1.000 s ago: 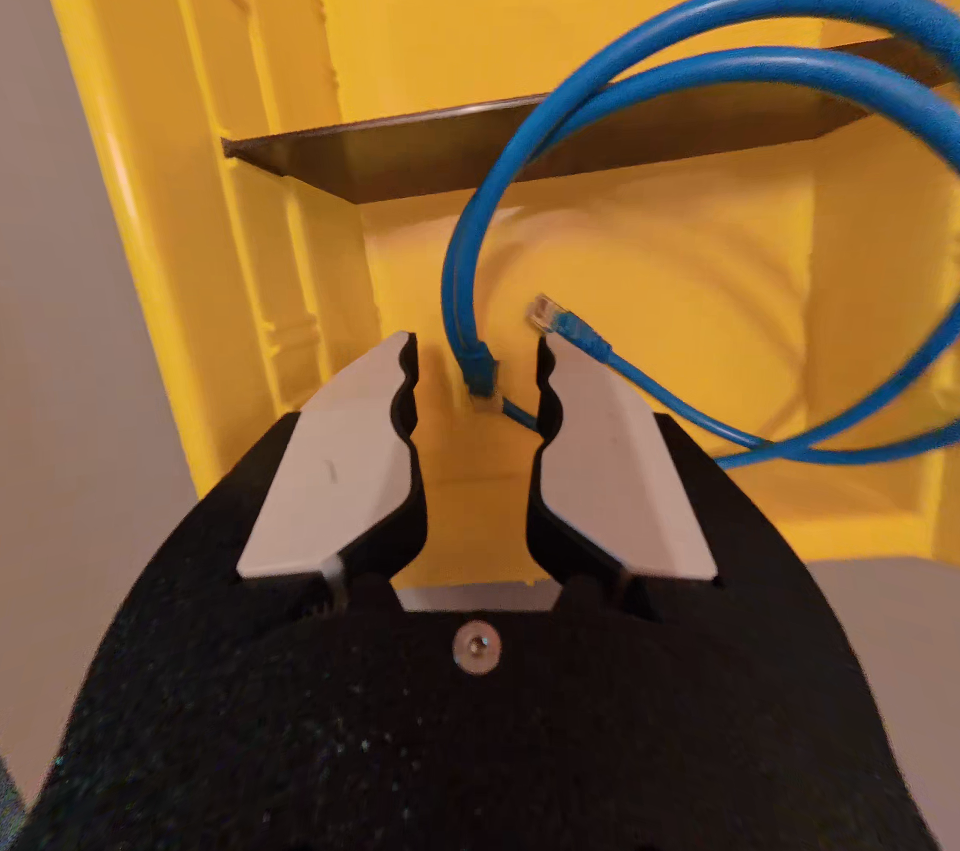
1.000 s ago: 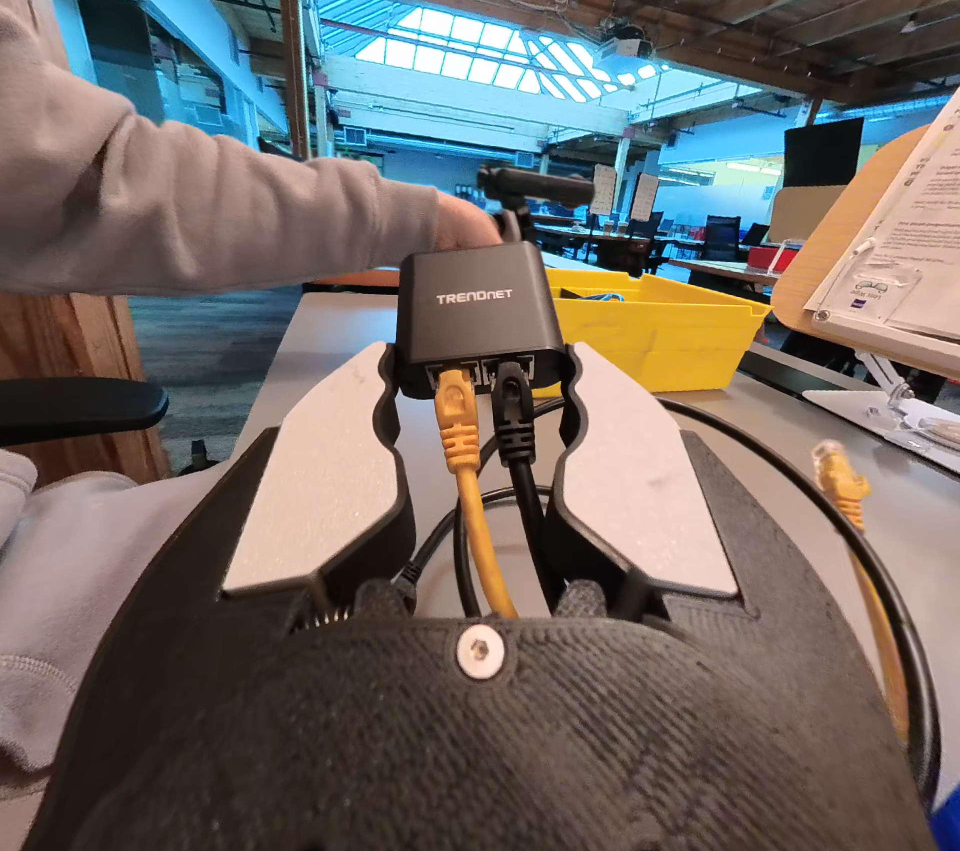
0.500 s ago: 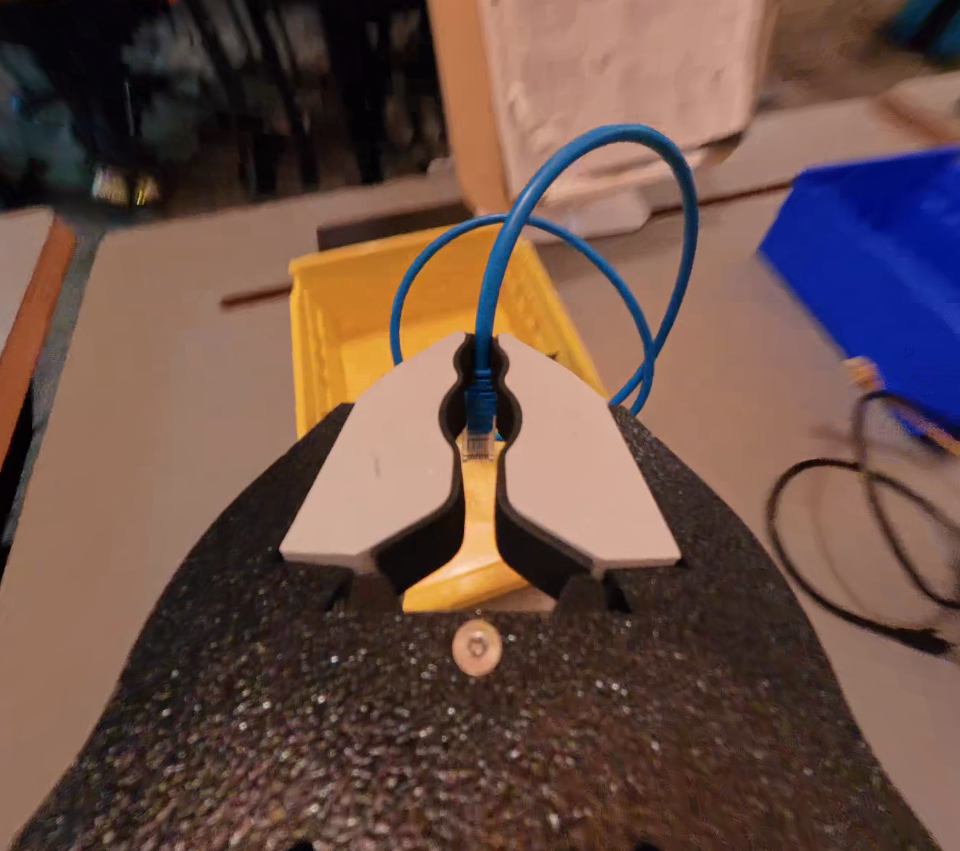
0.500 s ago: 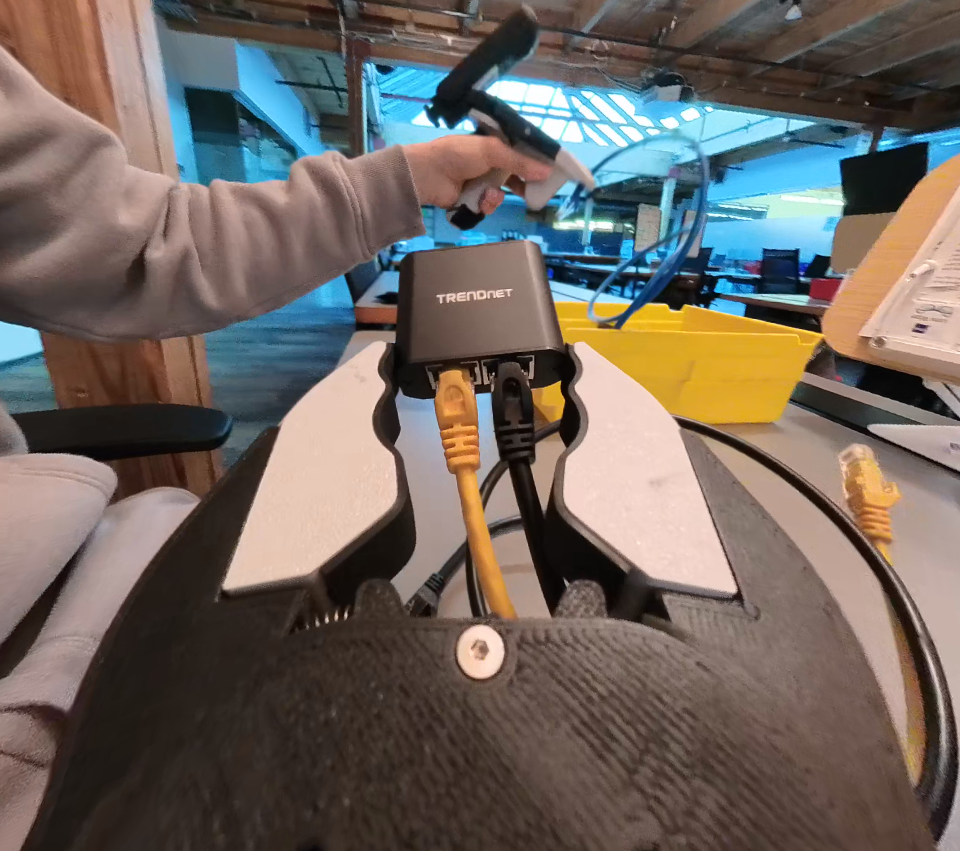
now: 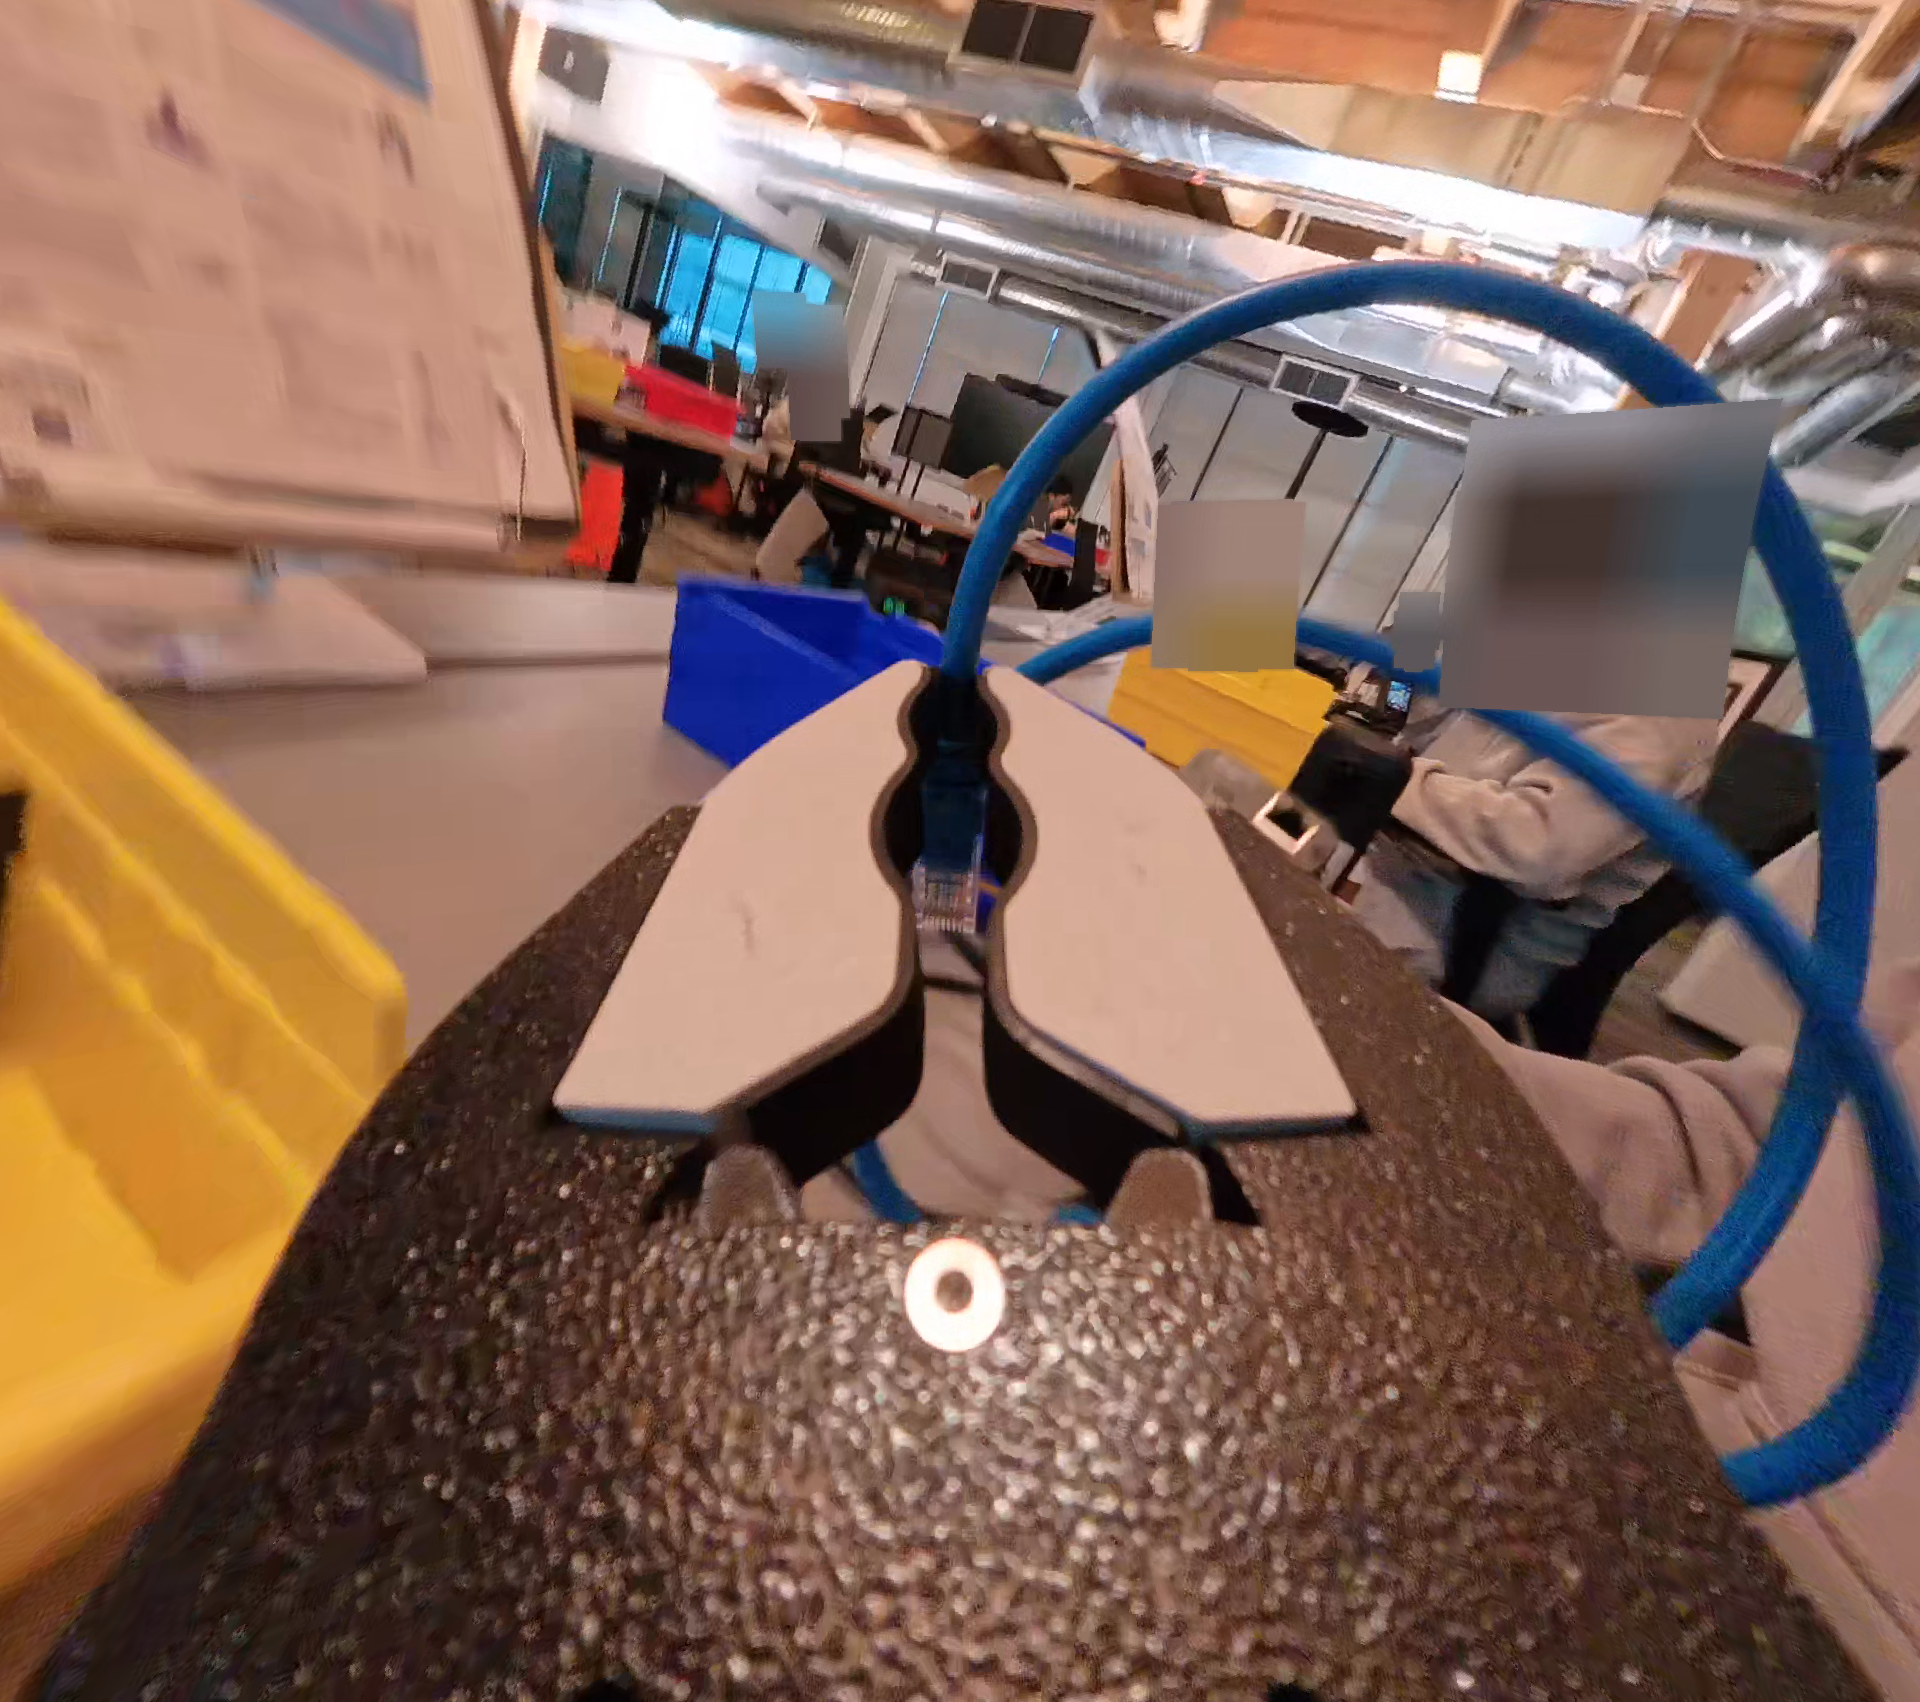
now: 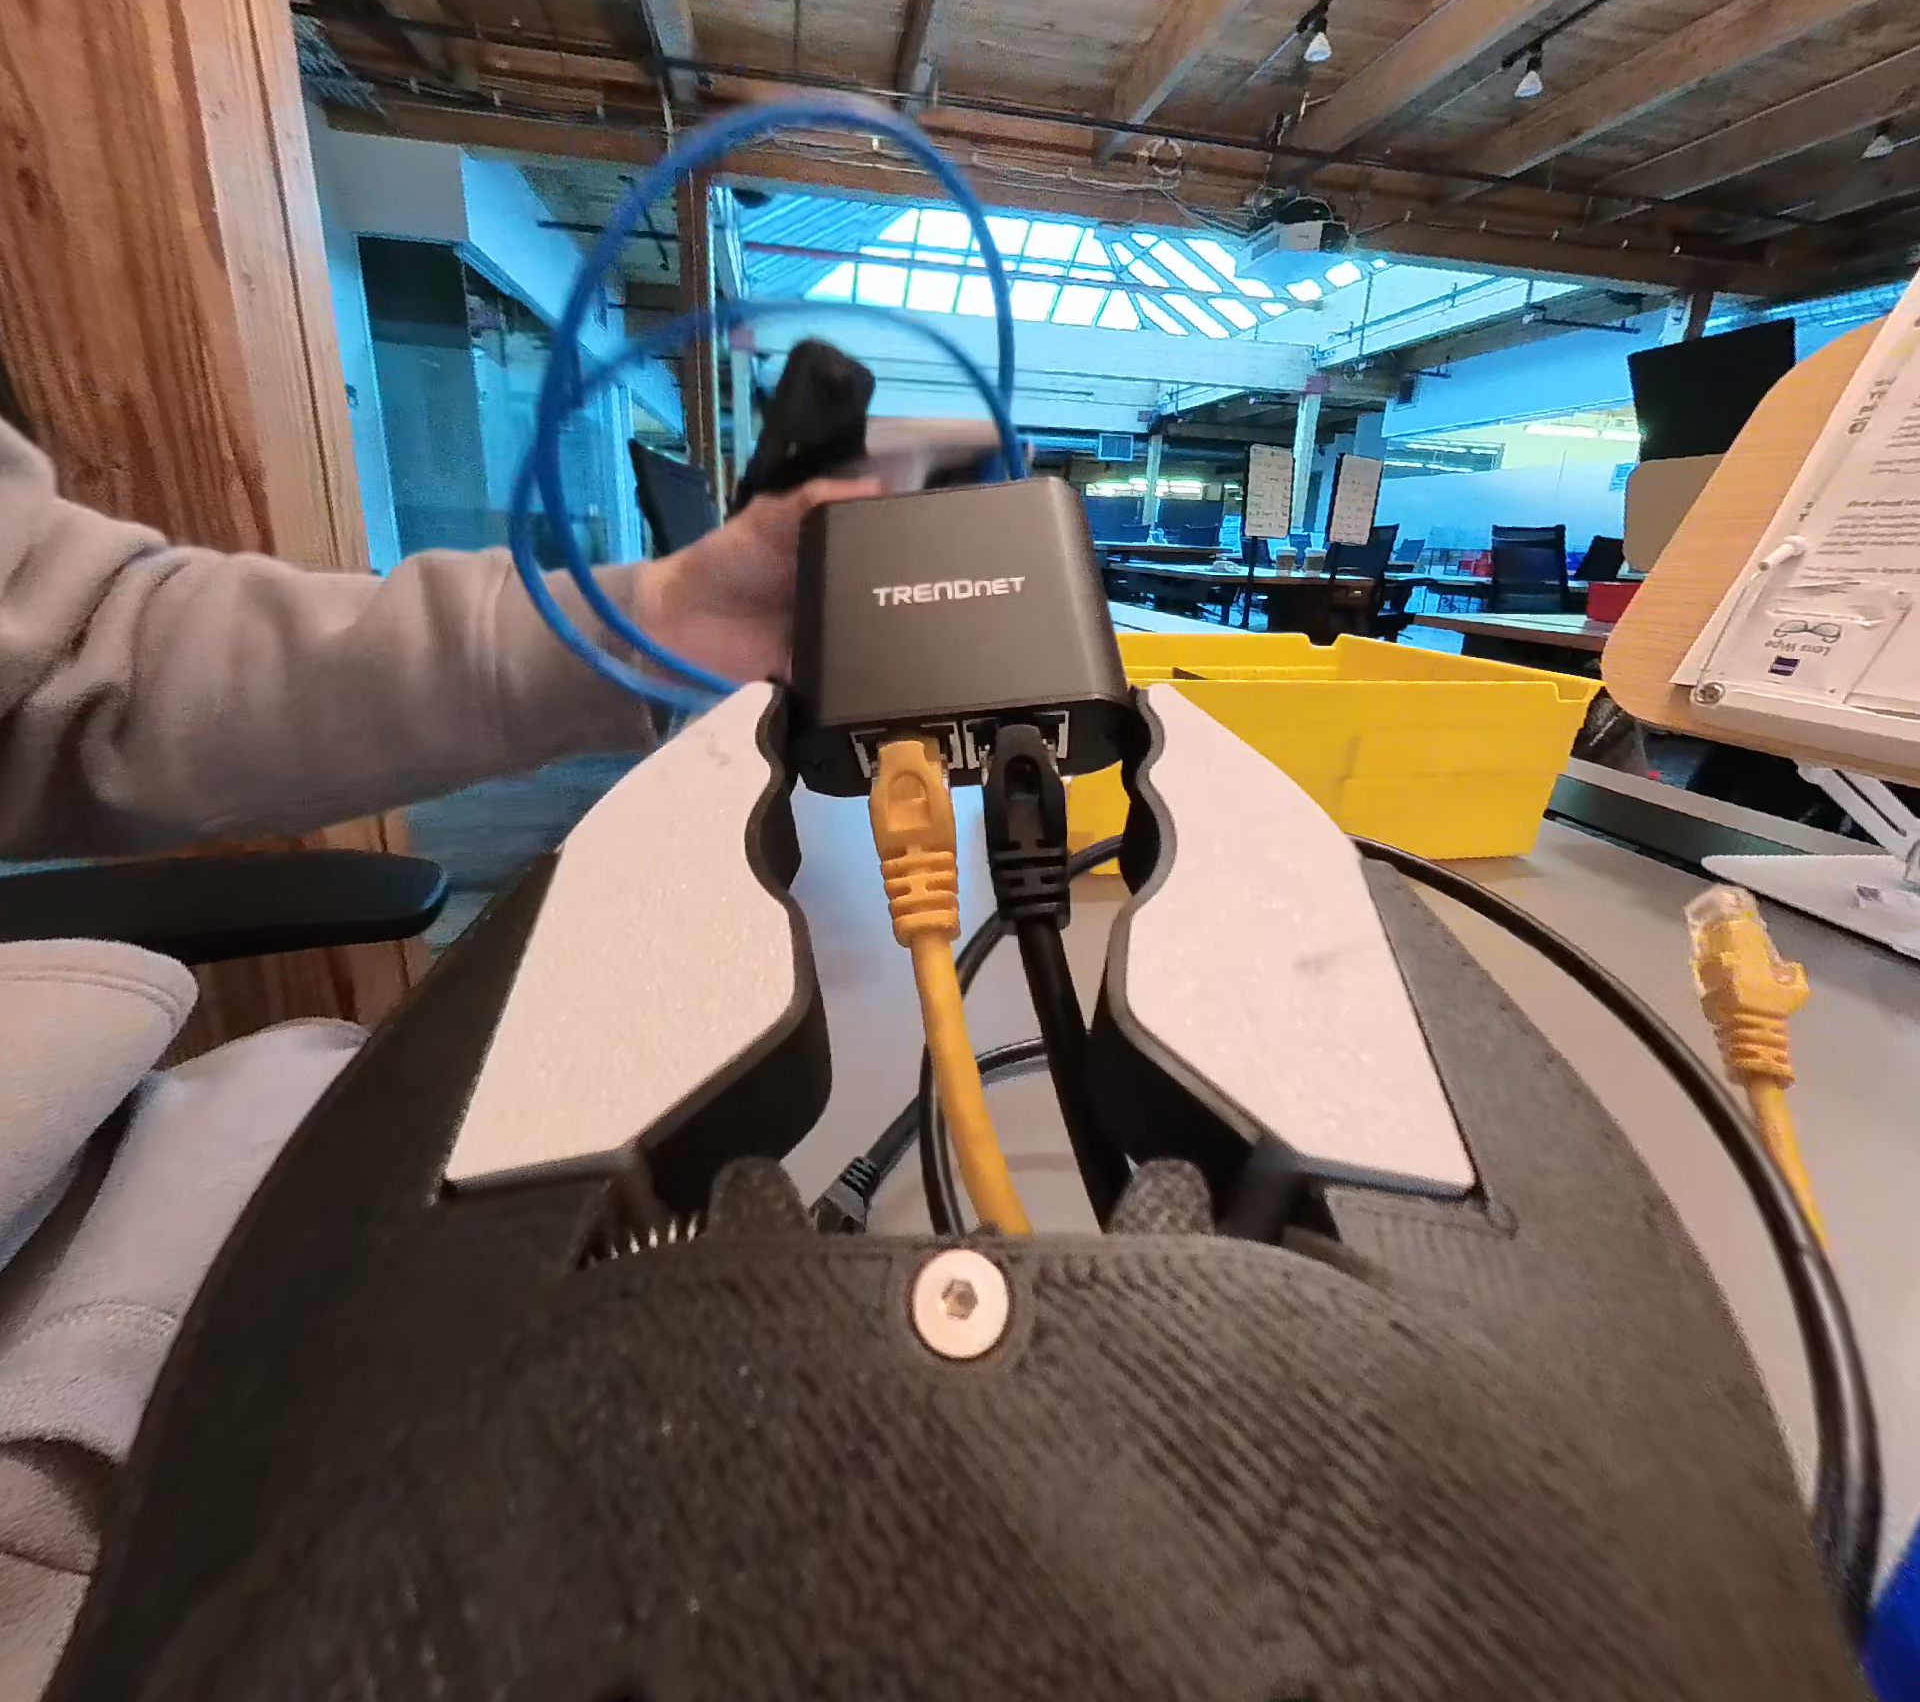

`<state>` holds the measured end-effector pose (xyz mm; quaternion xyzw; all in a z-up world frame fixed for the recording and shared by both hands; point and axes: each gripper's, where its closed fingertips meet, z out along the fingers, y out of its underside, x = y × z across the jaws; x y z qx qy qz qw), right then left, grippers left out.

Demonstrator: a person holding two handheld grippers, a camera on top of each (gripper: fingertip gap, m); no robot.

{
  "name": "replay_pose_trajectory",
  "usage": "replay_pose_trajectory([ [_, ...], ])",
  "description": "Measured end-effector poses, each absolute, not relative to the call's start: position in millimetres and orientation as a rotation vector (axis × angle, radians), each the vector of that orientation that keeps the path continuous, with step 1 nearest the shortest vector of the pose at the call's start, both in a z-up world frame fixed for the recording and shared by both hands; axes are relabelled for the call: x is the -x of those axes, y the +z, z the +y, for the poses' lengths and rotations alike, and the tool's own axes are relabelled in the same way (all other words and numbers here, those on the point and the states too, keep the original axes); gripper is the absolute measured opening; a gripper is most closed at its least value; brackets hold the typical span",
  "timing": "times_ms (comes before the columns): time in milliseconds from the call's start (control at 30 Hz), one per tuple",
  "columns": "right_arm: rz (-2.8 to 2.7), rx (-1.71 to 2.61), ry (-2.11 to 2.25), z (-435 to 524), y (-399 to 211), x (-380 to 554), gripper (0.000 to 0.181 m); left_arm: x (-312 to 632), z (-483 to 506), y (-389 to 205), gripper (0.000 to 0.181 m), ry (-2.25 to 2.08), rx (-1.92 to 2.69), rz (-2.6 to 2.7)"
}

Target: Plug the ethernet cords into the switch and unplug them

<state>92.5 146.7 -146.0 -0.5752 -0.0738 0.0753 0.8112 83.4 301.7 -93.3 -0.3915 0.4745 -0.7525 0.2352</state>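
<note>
My left gripper (image 5: 951,696) is shut on the blue ethernet cord (image 5: 1558,322) just behind its plug (image 5: 948,863); the plug points back toward the camera and the cord loops up and to the right. My right gripper (image 6: 961,707) is shut on the black switch (image 6: 951,613) and holds it above the table. A yellow cord (image 6: 914,831) and a black cord (image 6: 1029,821) are plugged into the switch's front ports. The yellow cord's free plug (image 6: 1740,966) hangs at the right. The left gripper (image 6: 831,426) and blue cord (image 6: 582,426) show behind the switch, blurred.
A yellow bin stands on the grey table (image 5: 436,779) at the left (image 5: 156,977) and shows behind the switch (image 6: 1351,717). A blue bin (image 5: 769,665) sits farther back. A document stand (image 6: 1787,592) is at the right. A person's grey sleeve (image 6: 260,665) reaches across from the left. My hands' fingertips stand some 15 cm from each other.
My left gripper closed on the blue cord in the yellow bin, lifted it out and swung it toward the switch. The right gripper has kept hold of the switch.
</note>
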Motion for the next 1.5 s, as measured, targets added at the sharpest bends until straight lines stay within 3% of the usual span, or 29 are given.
replay_pose_trajectory([
  [167,-0.158,1.243,0.134,143.8,-147.0,-95.2,0.061,-100.3,273.1,-153.4,0.005,-2.014,1.166,1.448],
  [333,-0.127,1.232,0.111,138.8,-145.7,-104.1,0.061,-116.7,247.1,-165.8,0.005,-1.929,1.029,1.580],
  [533,-0.120,1.226,0.098,135.2,-145.1,-105.2,0.061,-94.8,253.3,-204.5,0.008,-1.390,0.607,1.879],
  [700,-0.135,1.239,0.093,137.0,-146.2,-102.8,0.061,-64.9,295.2,-238.3,0.024,-1.071,0.580,2.053],
  [900,-0.161,1.274,0.076,141.4,-149.6,-98.5,0.061,-39.2,305.1,-246.2,0.024,-0.905,0.495,2.061],
  [967,-0.161,1.270,0.076,140.8,-149.3,-98.5,0.061,-28.2,307.8,-263.1,0.033,-0.762,0.459,2.133],
  [1000,-0.158,1.268,0.073,140.6,-149.0,-99.0,0.061,-23.8,311.1,-267.5,0.017,-0.716,0.457,2.140],
  [1033,-0.156,1.267,0.071,140.6,-148.9,-99.3,0.061,-21.6,316.8,-267.5,0.016,-0.691,0.478,2.118],
  [1167,-0.152,1.281,0.062,142.5,-150.2,-99.8,0.061,-4.2,356.9,-260.1,0.048,-0.747,0.786,2.133],
  [1333,-0.156,1.298,0.052,144.8,-151.9,-99.1,0.061,-4.5,320.2,-184.4,0.045,-1.312,1.126,1.871],
  [1500,-0.161,1.300,0.063,144.8,-152.0,-98.4,0.061,11.2,252.9,-236.7,0.040,-0.965,1.023,2.315],
])
